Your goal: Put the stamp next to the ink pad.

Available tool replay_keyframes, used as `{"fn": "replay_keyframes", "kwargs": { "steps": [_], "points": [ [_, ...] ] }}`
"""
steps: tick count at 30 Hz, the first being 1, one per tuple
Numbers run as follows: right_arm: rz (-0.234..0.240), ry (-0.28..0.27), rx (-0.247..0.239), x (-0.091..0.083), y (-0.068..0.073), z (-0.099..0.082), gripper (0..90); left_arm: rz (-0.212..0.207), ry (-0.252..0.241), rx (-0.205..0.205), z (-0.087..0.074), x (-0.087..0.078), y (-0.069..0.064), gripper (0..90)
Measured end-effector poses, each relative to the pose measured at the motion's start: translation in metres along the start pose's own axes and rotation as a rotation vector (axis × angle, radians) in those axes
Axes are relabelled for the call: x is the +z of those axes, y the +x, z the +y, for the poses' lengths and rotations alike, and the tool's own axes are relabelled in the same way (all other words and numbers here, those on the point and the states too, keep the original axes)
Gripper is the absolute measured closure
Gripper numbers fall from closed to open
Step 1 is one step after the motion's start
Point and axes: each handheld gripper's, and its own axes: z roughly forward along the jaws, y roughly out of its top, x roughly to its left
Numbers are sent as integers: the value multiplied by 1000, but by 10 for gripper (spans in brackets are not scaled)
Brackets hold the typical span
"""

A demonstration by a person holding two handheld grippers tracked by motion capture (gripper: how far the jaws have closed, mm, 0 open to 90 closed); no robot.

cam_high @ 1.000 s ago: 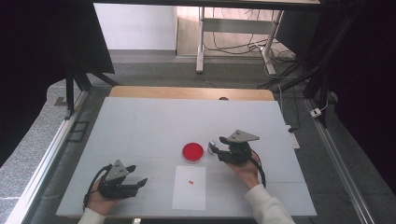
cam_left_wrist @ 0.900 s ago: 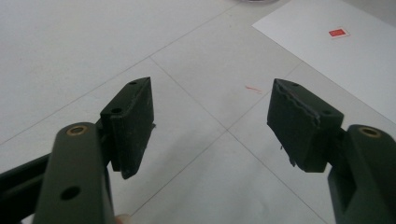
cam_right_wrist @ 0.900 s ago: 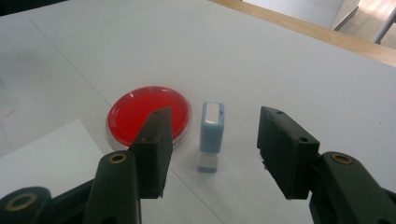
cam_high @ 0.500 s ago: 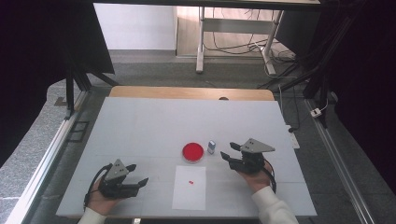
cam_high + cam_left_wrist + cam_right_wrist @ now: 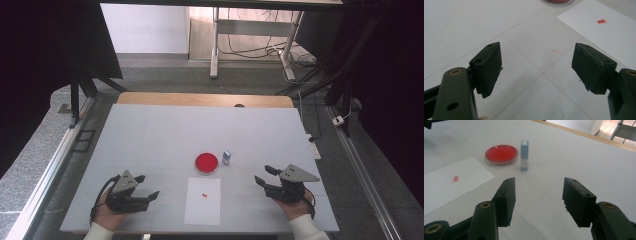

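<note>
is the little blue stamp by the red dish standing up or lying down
Standing up: the blue stamp rises on end from the table, just beside the red dish.

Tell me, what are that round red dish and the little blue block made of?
The round red dish looks like clear glossy plastic holding something red: its rim is see-through. The little blue block seems hard matte plastic with a paler base, though blur leaves that uncertain.

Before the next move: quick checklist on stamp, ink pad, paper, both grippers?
1. Stamp upright beside ink pad: ok.
2. Stamp free of both grippers: ok.
3. Paper flat, red mark on it: ok.
4. Right gripper open, nothing between jaws, stamp ahead: ok.
5. Left gripper has just been opening, nothing between jaws: ok.
6. Ink on stamp face: cannot tell.
</note>
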Motion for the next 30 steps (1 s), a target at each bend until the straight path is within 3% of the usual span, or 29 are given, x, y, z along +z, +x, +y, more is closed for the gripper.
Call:
{"fn": "replay_keyframes", "kwargs": {
  "steps": [11,30],
  "points": [
    [-13,13,0,-30,-8,-26,436,14,-2,2,-1,0,1,245],
    [5,34,-8,-23,-12,-29,436,25,-4,16,-2,0,2,246]
  ]
}}
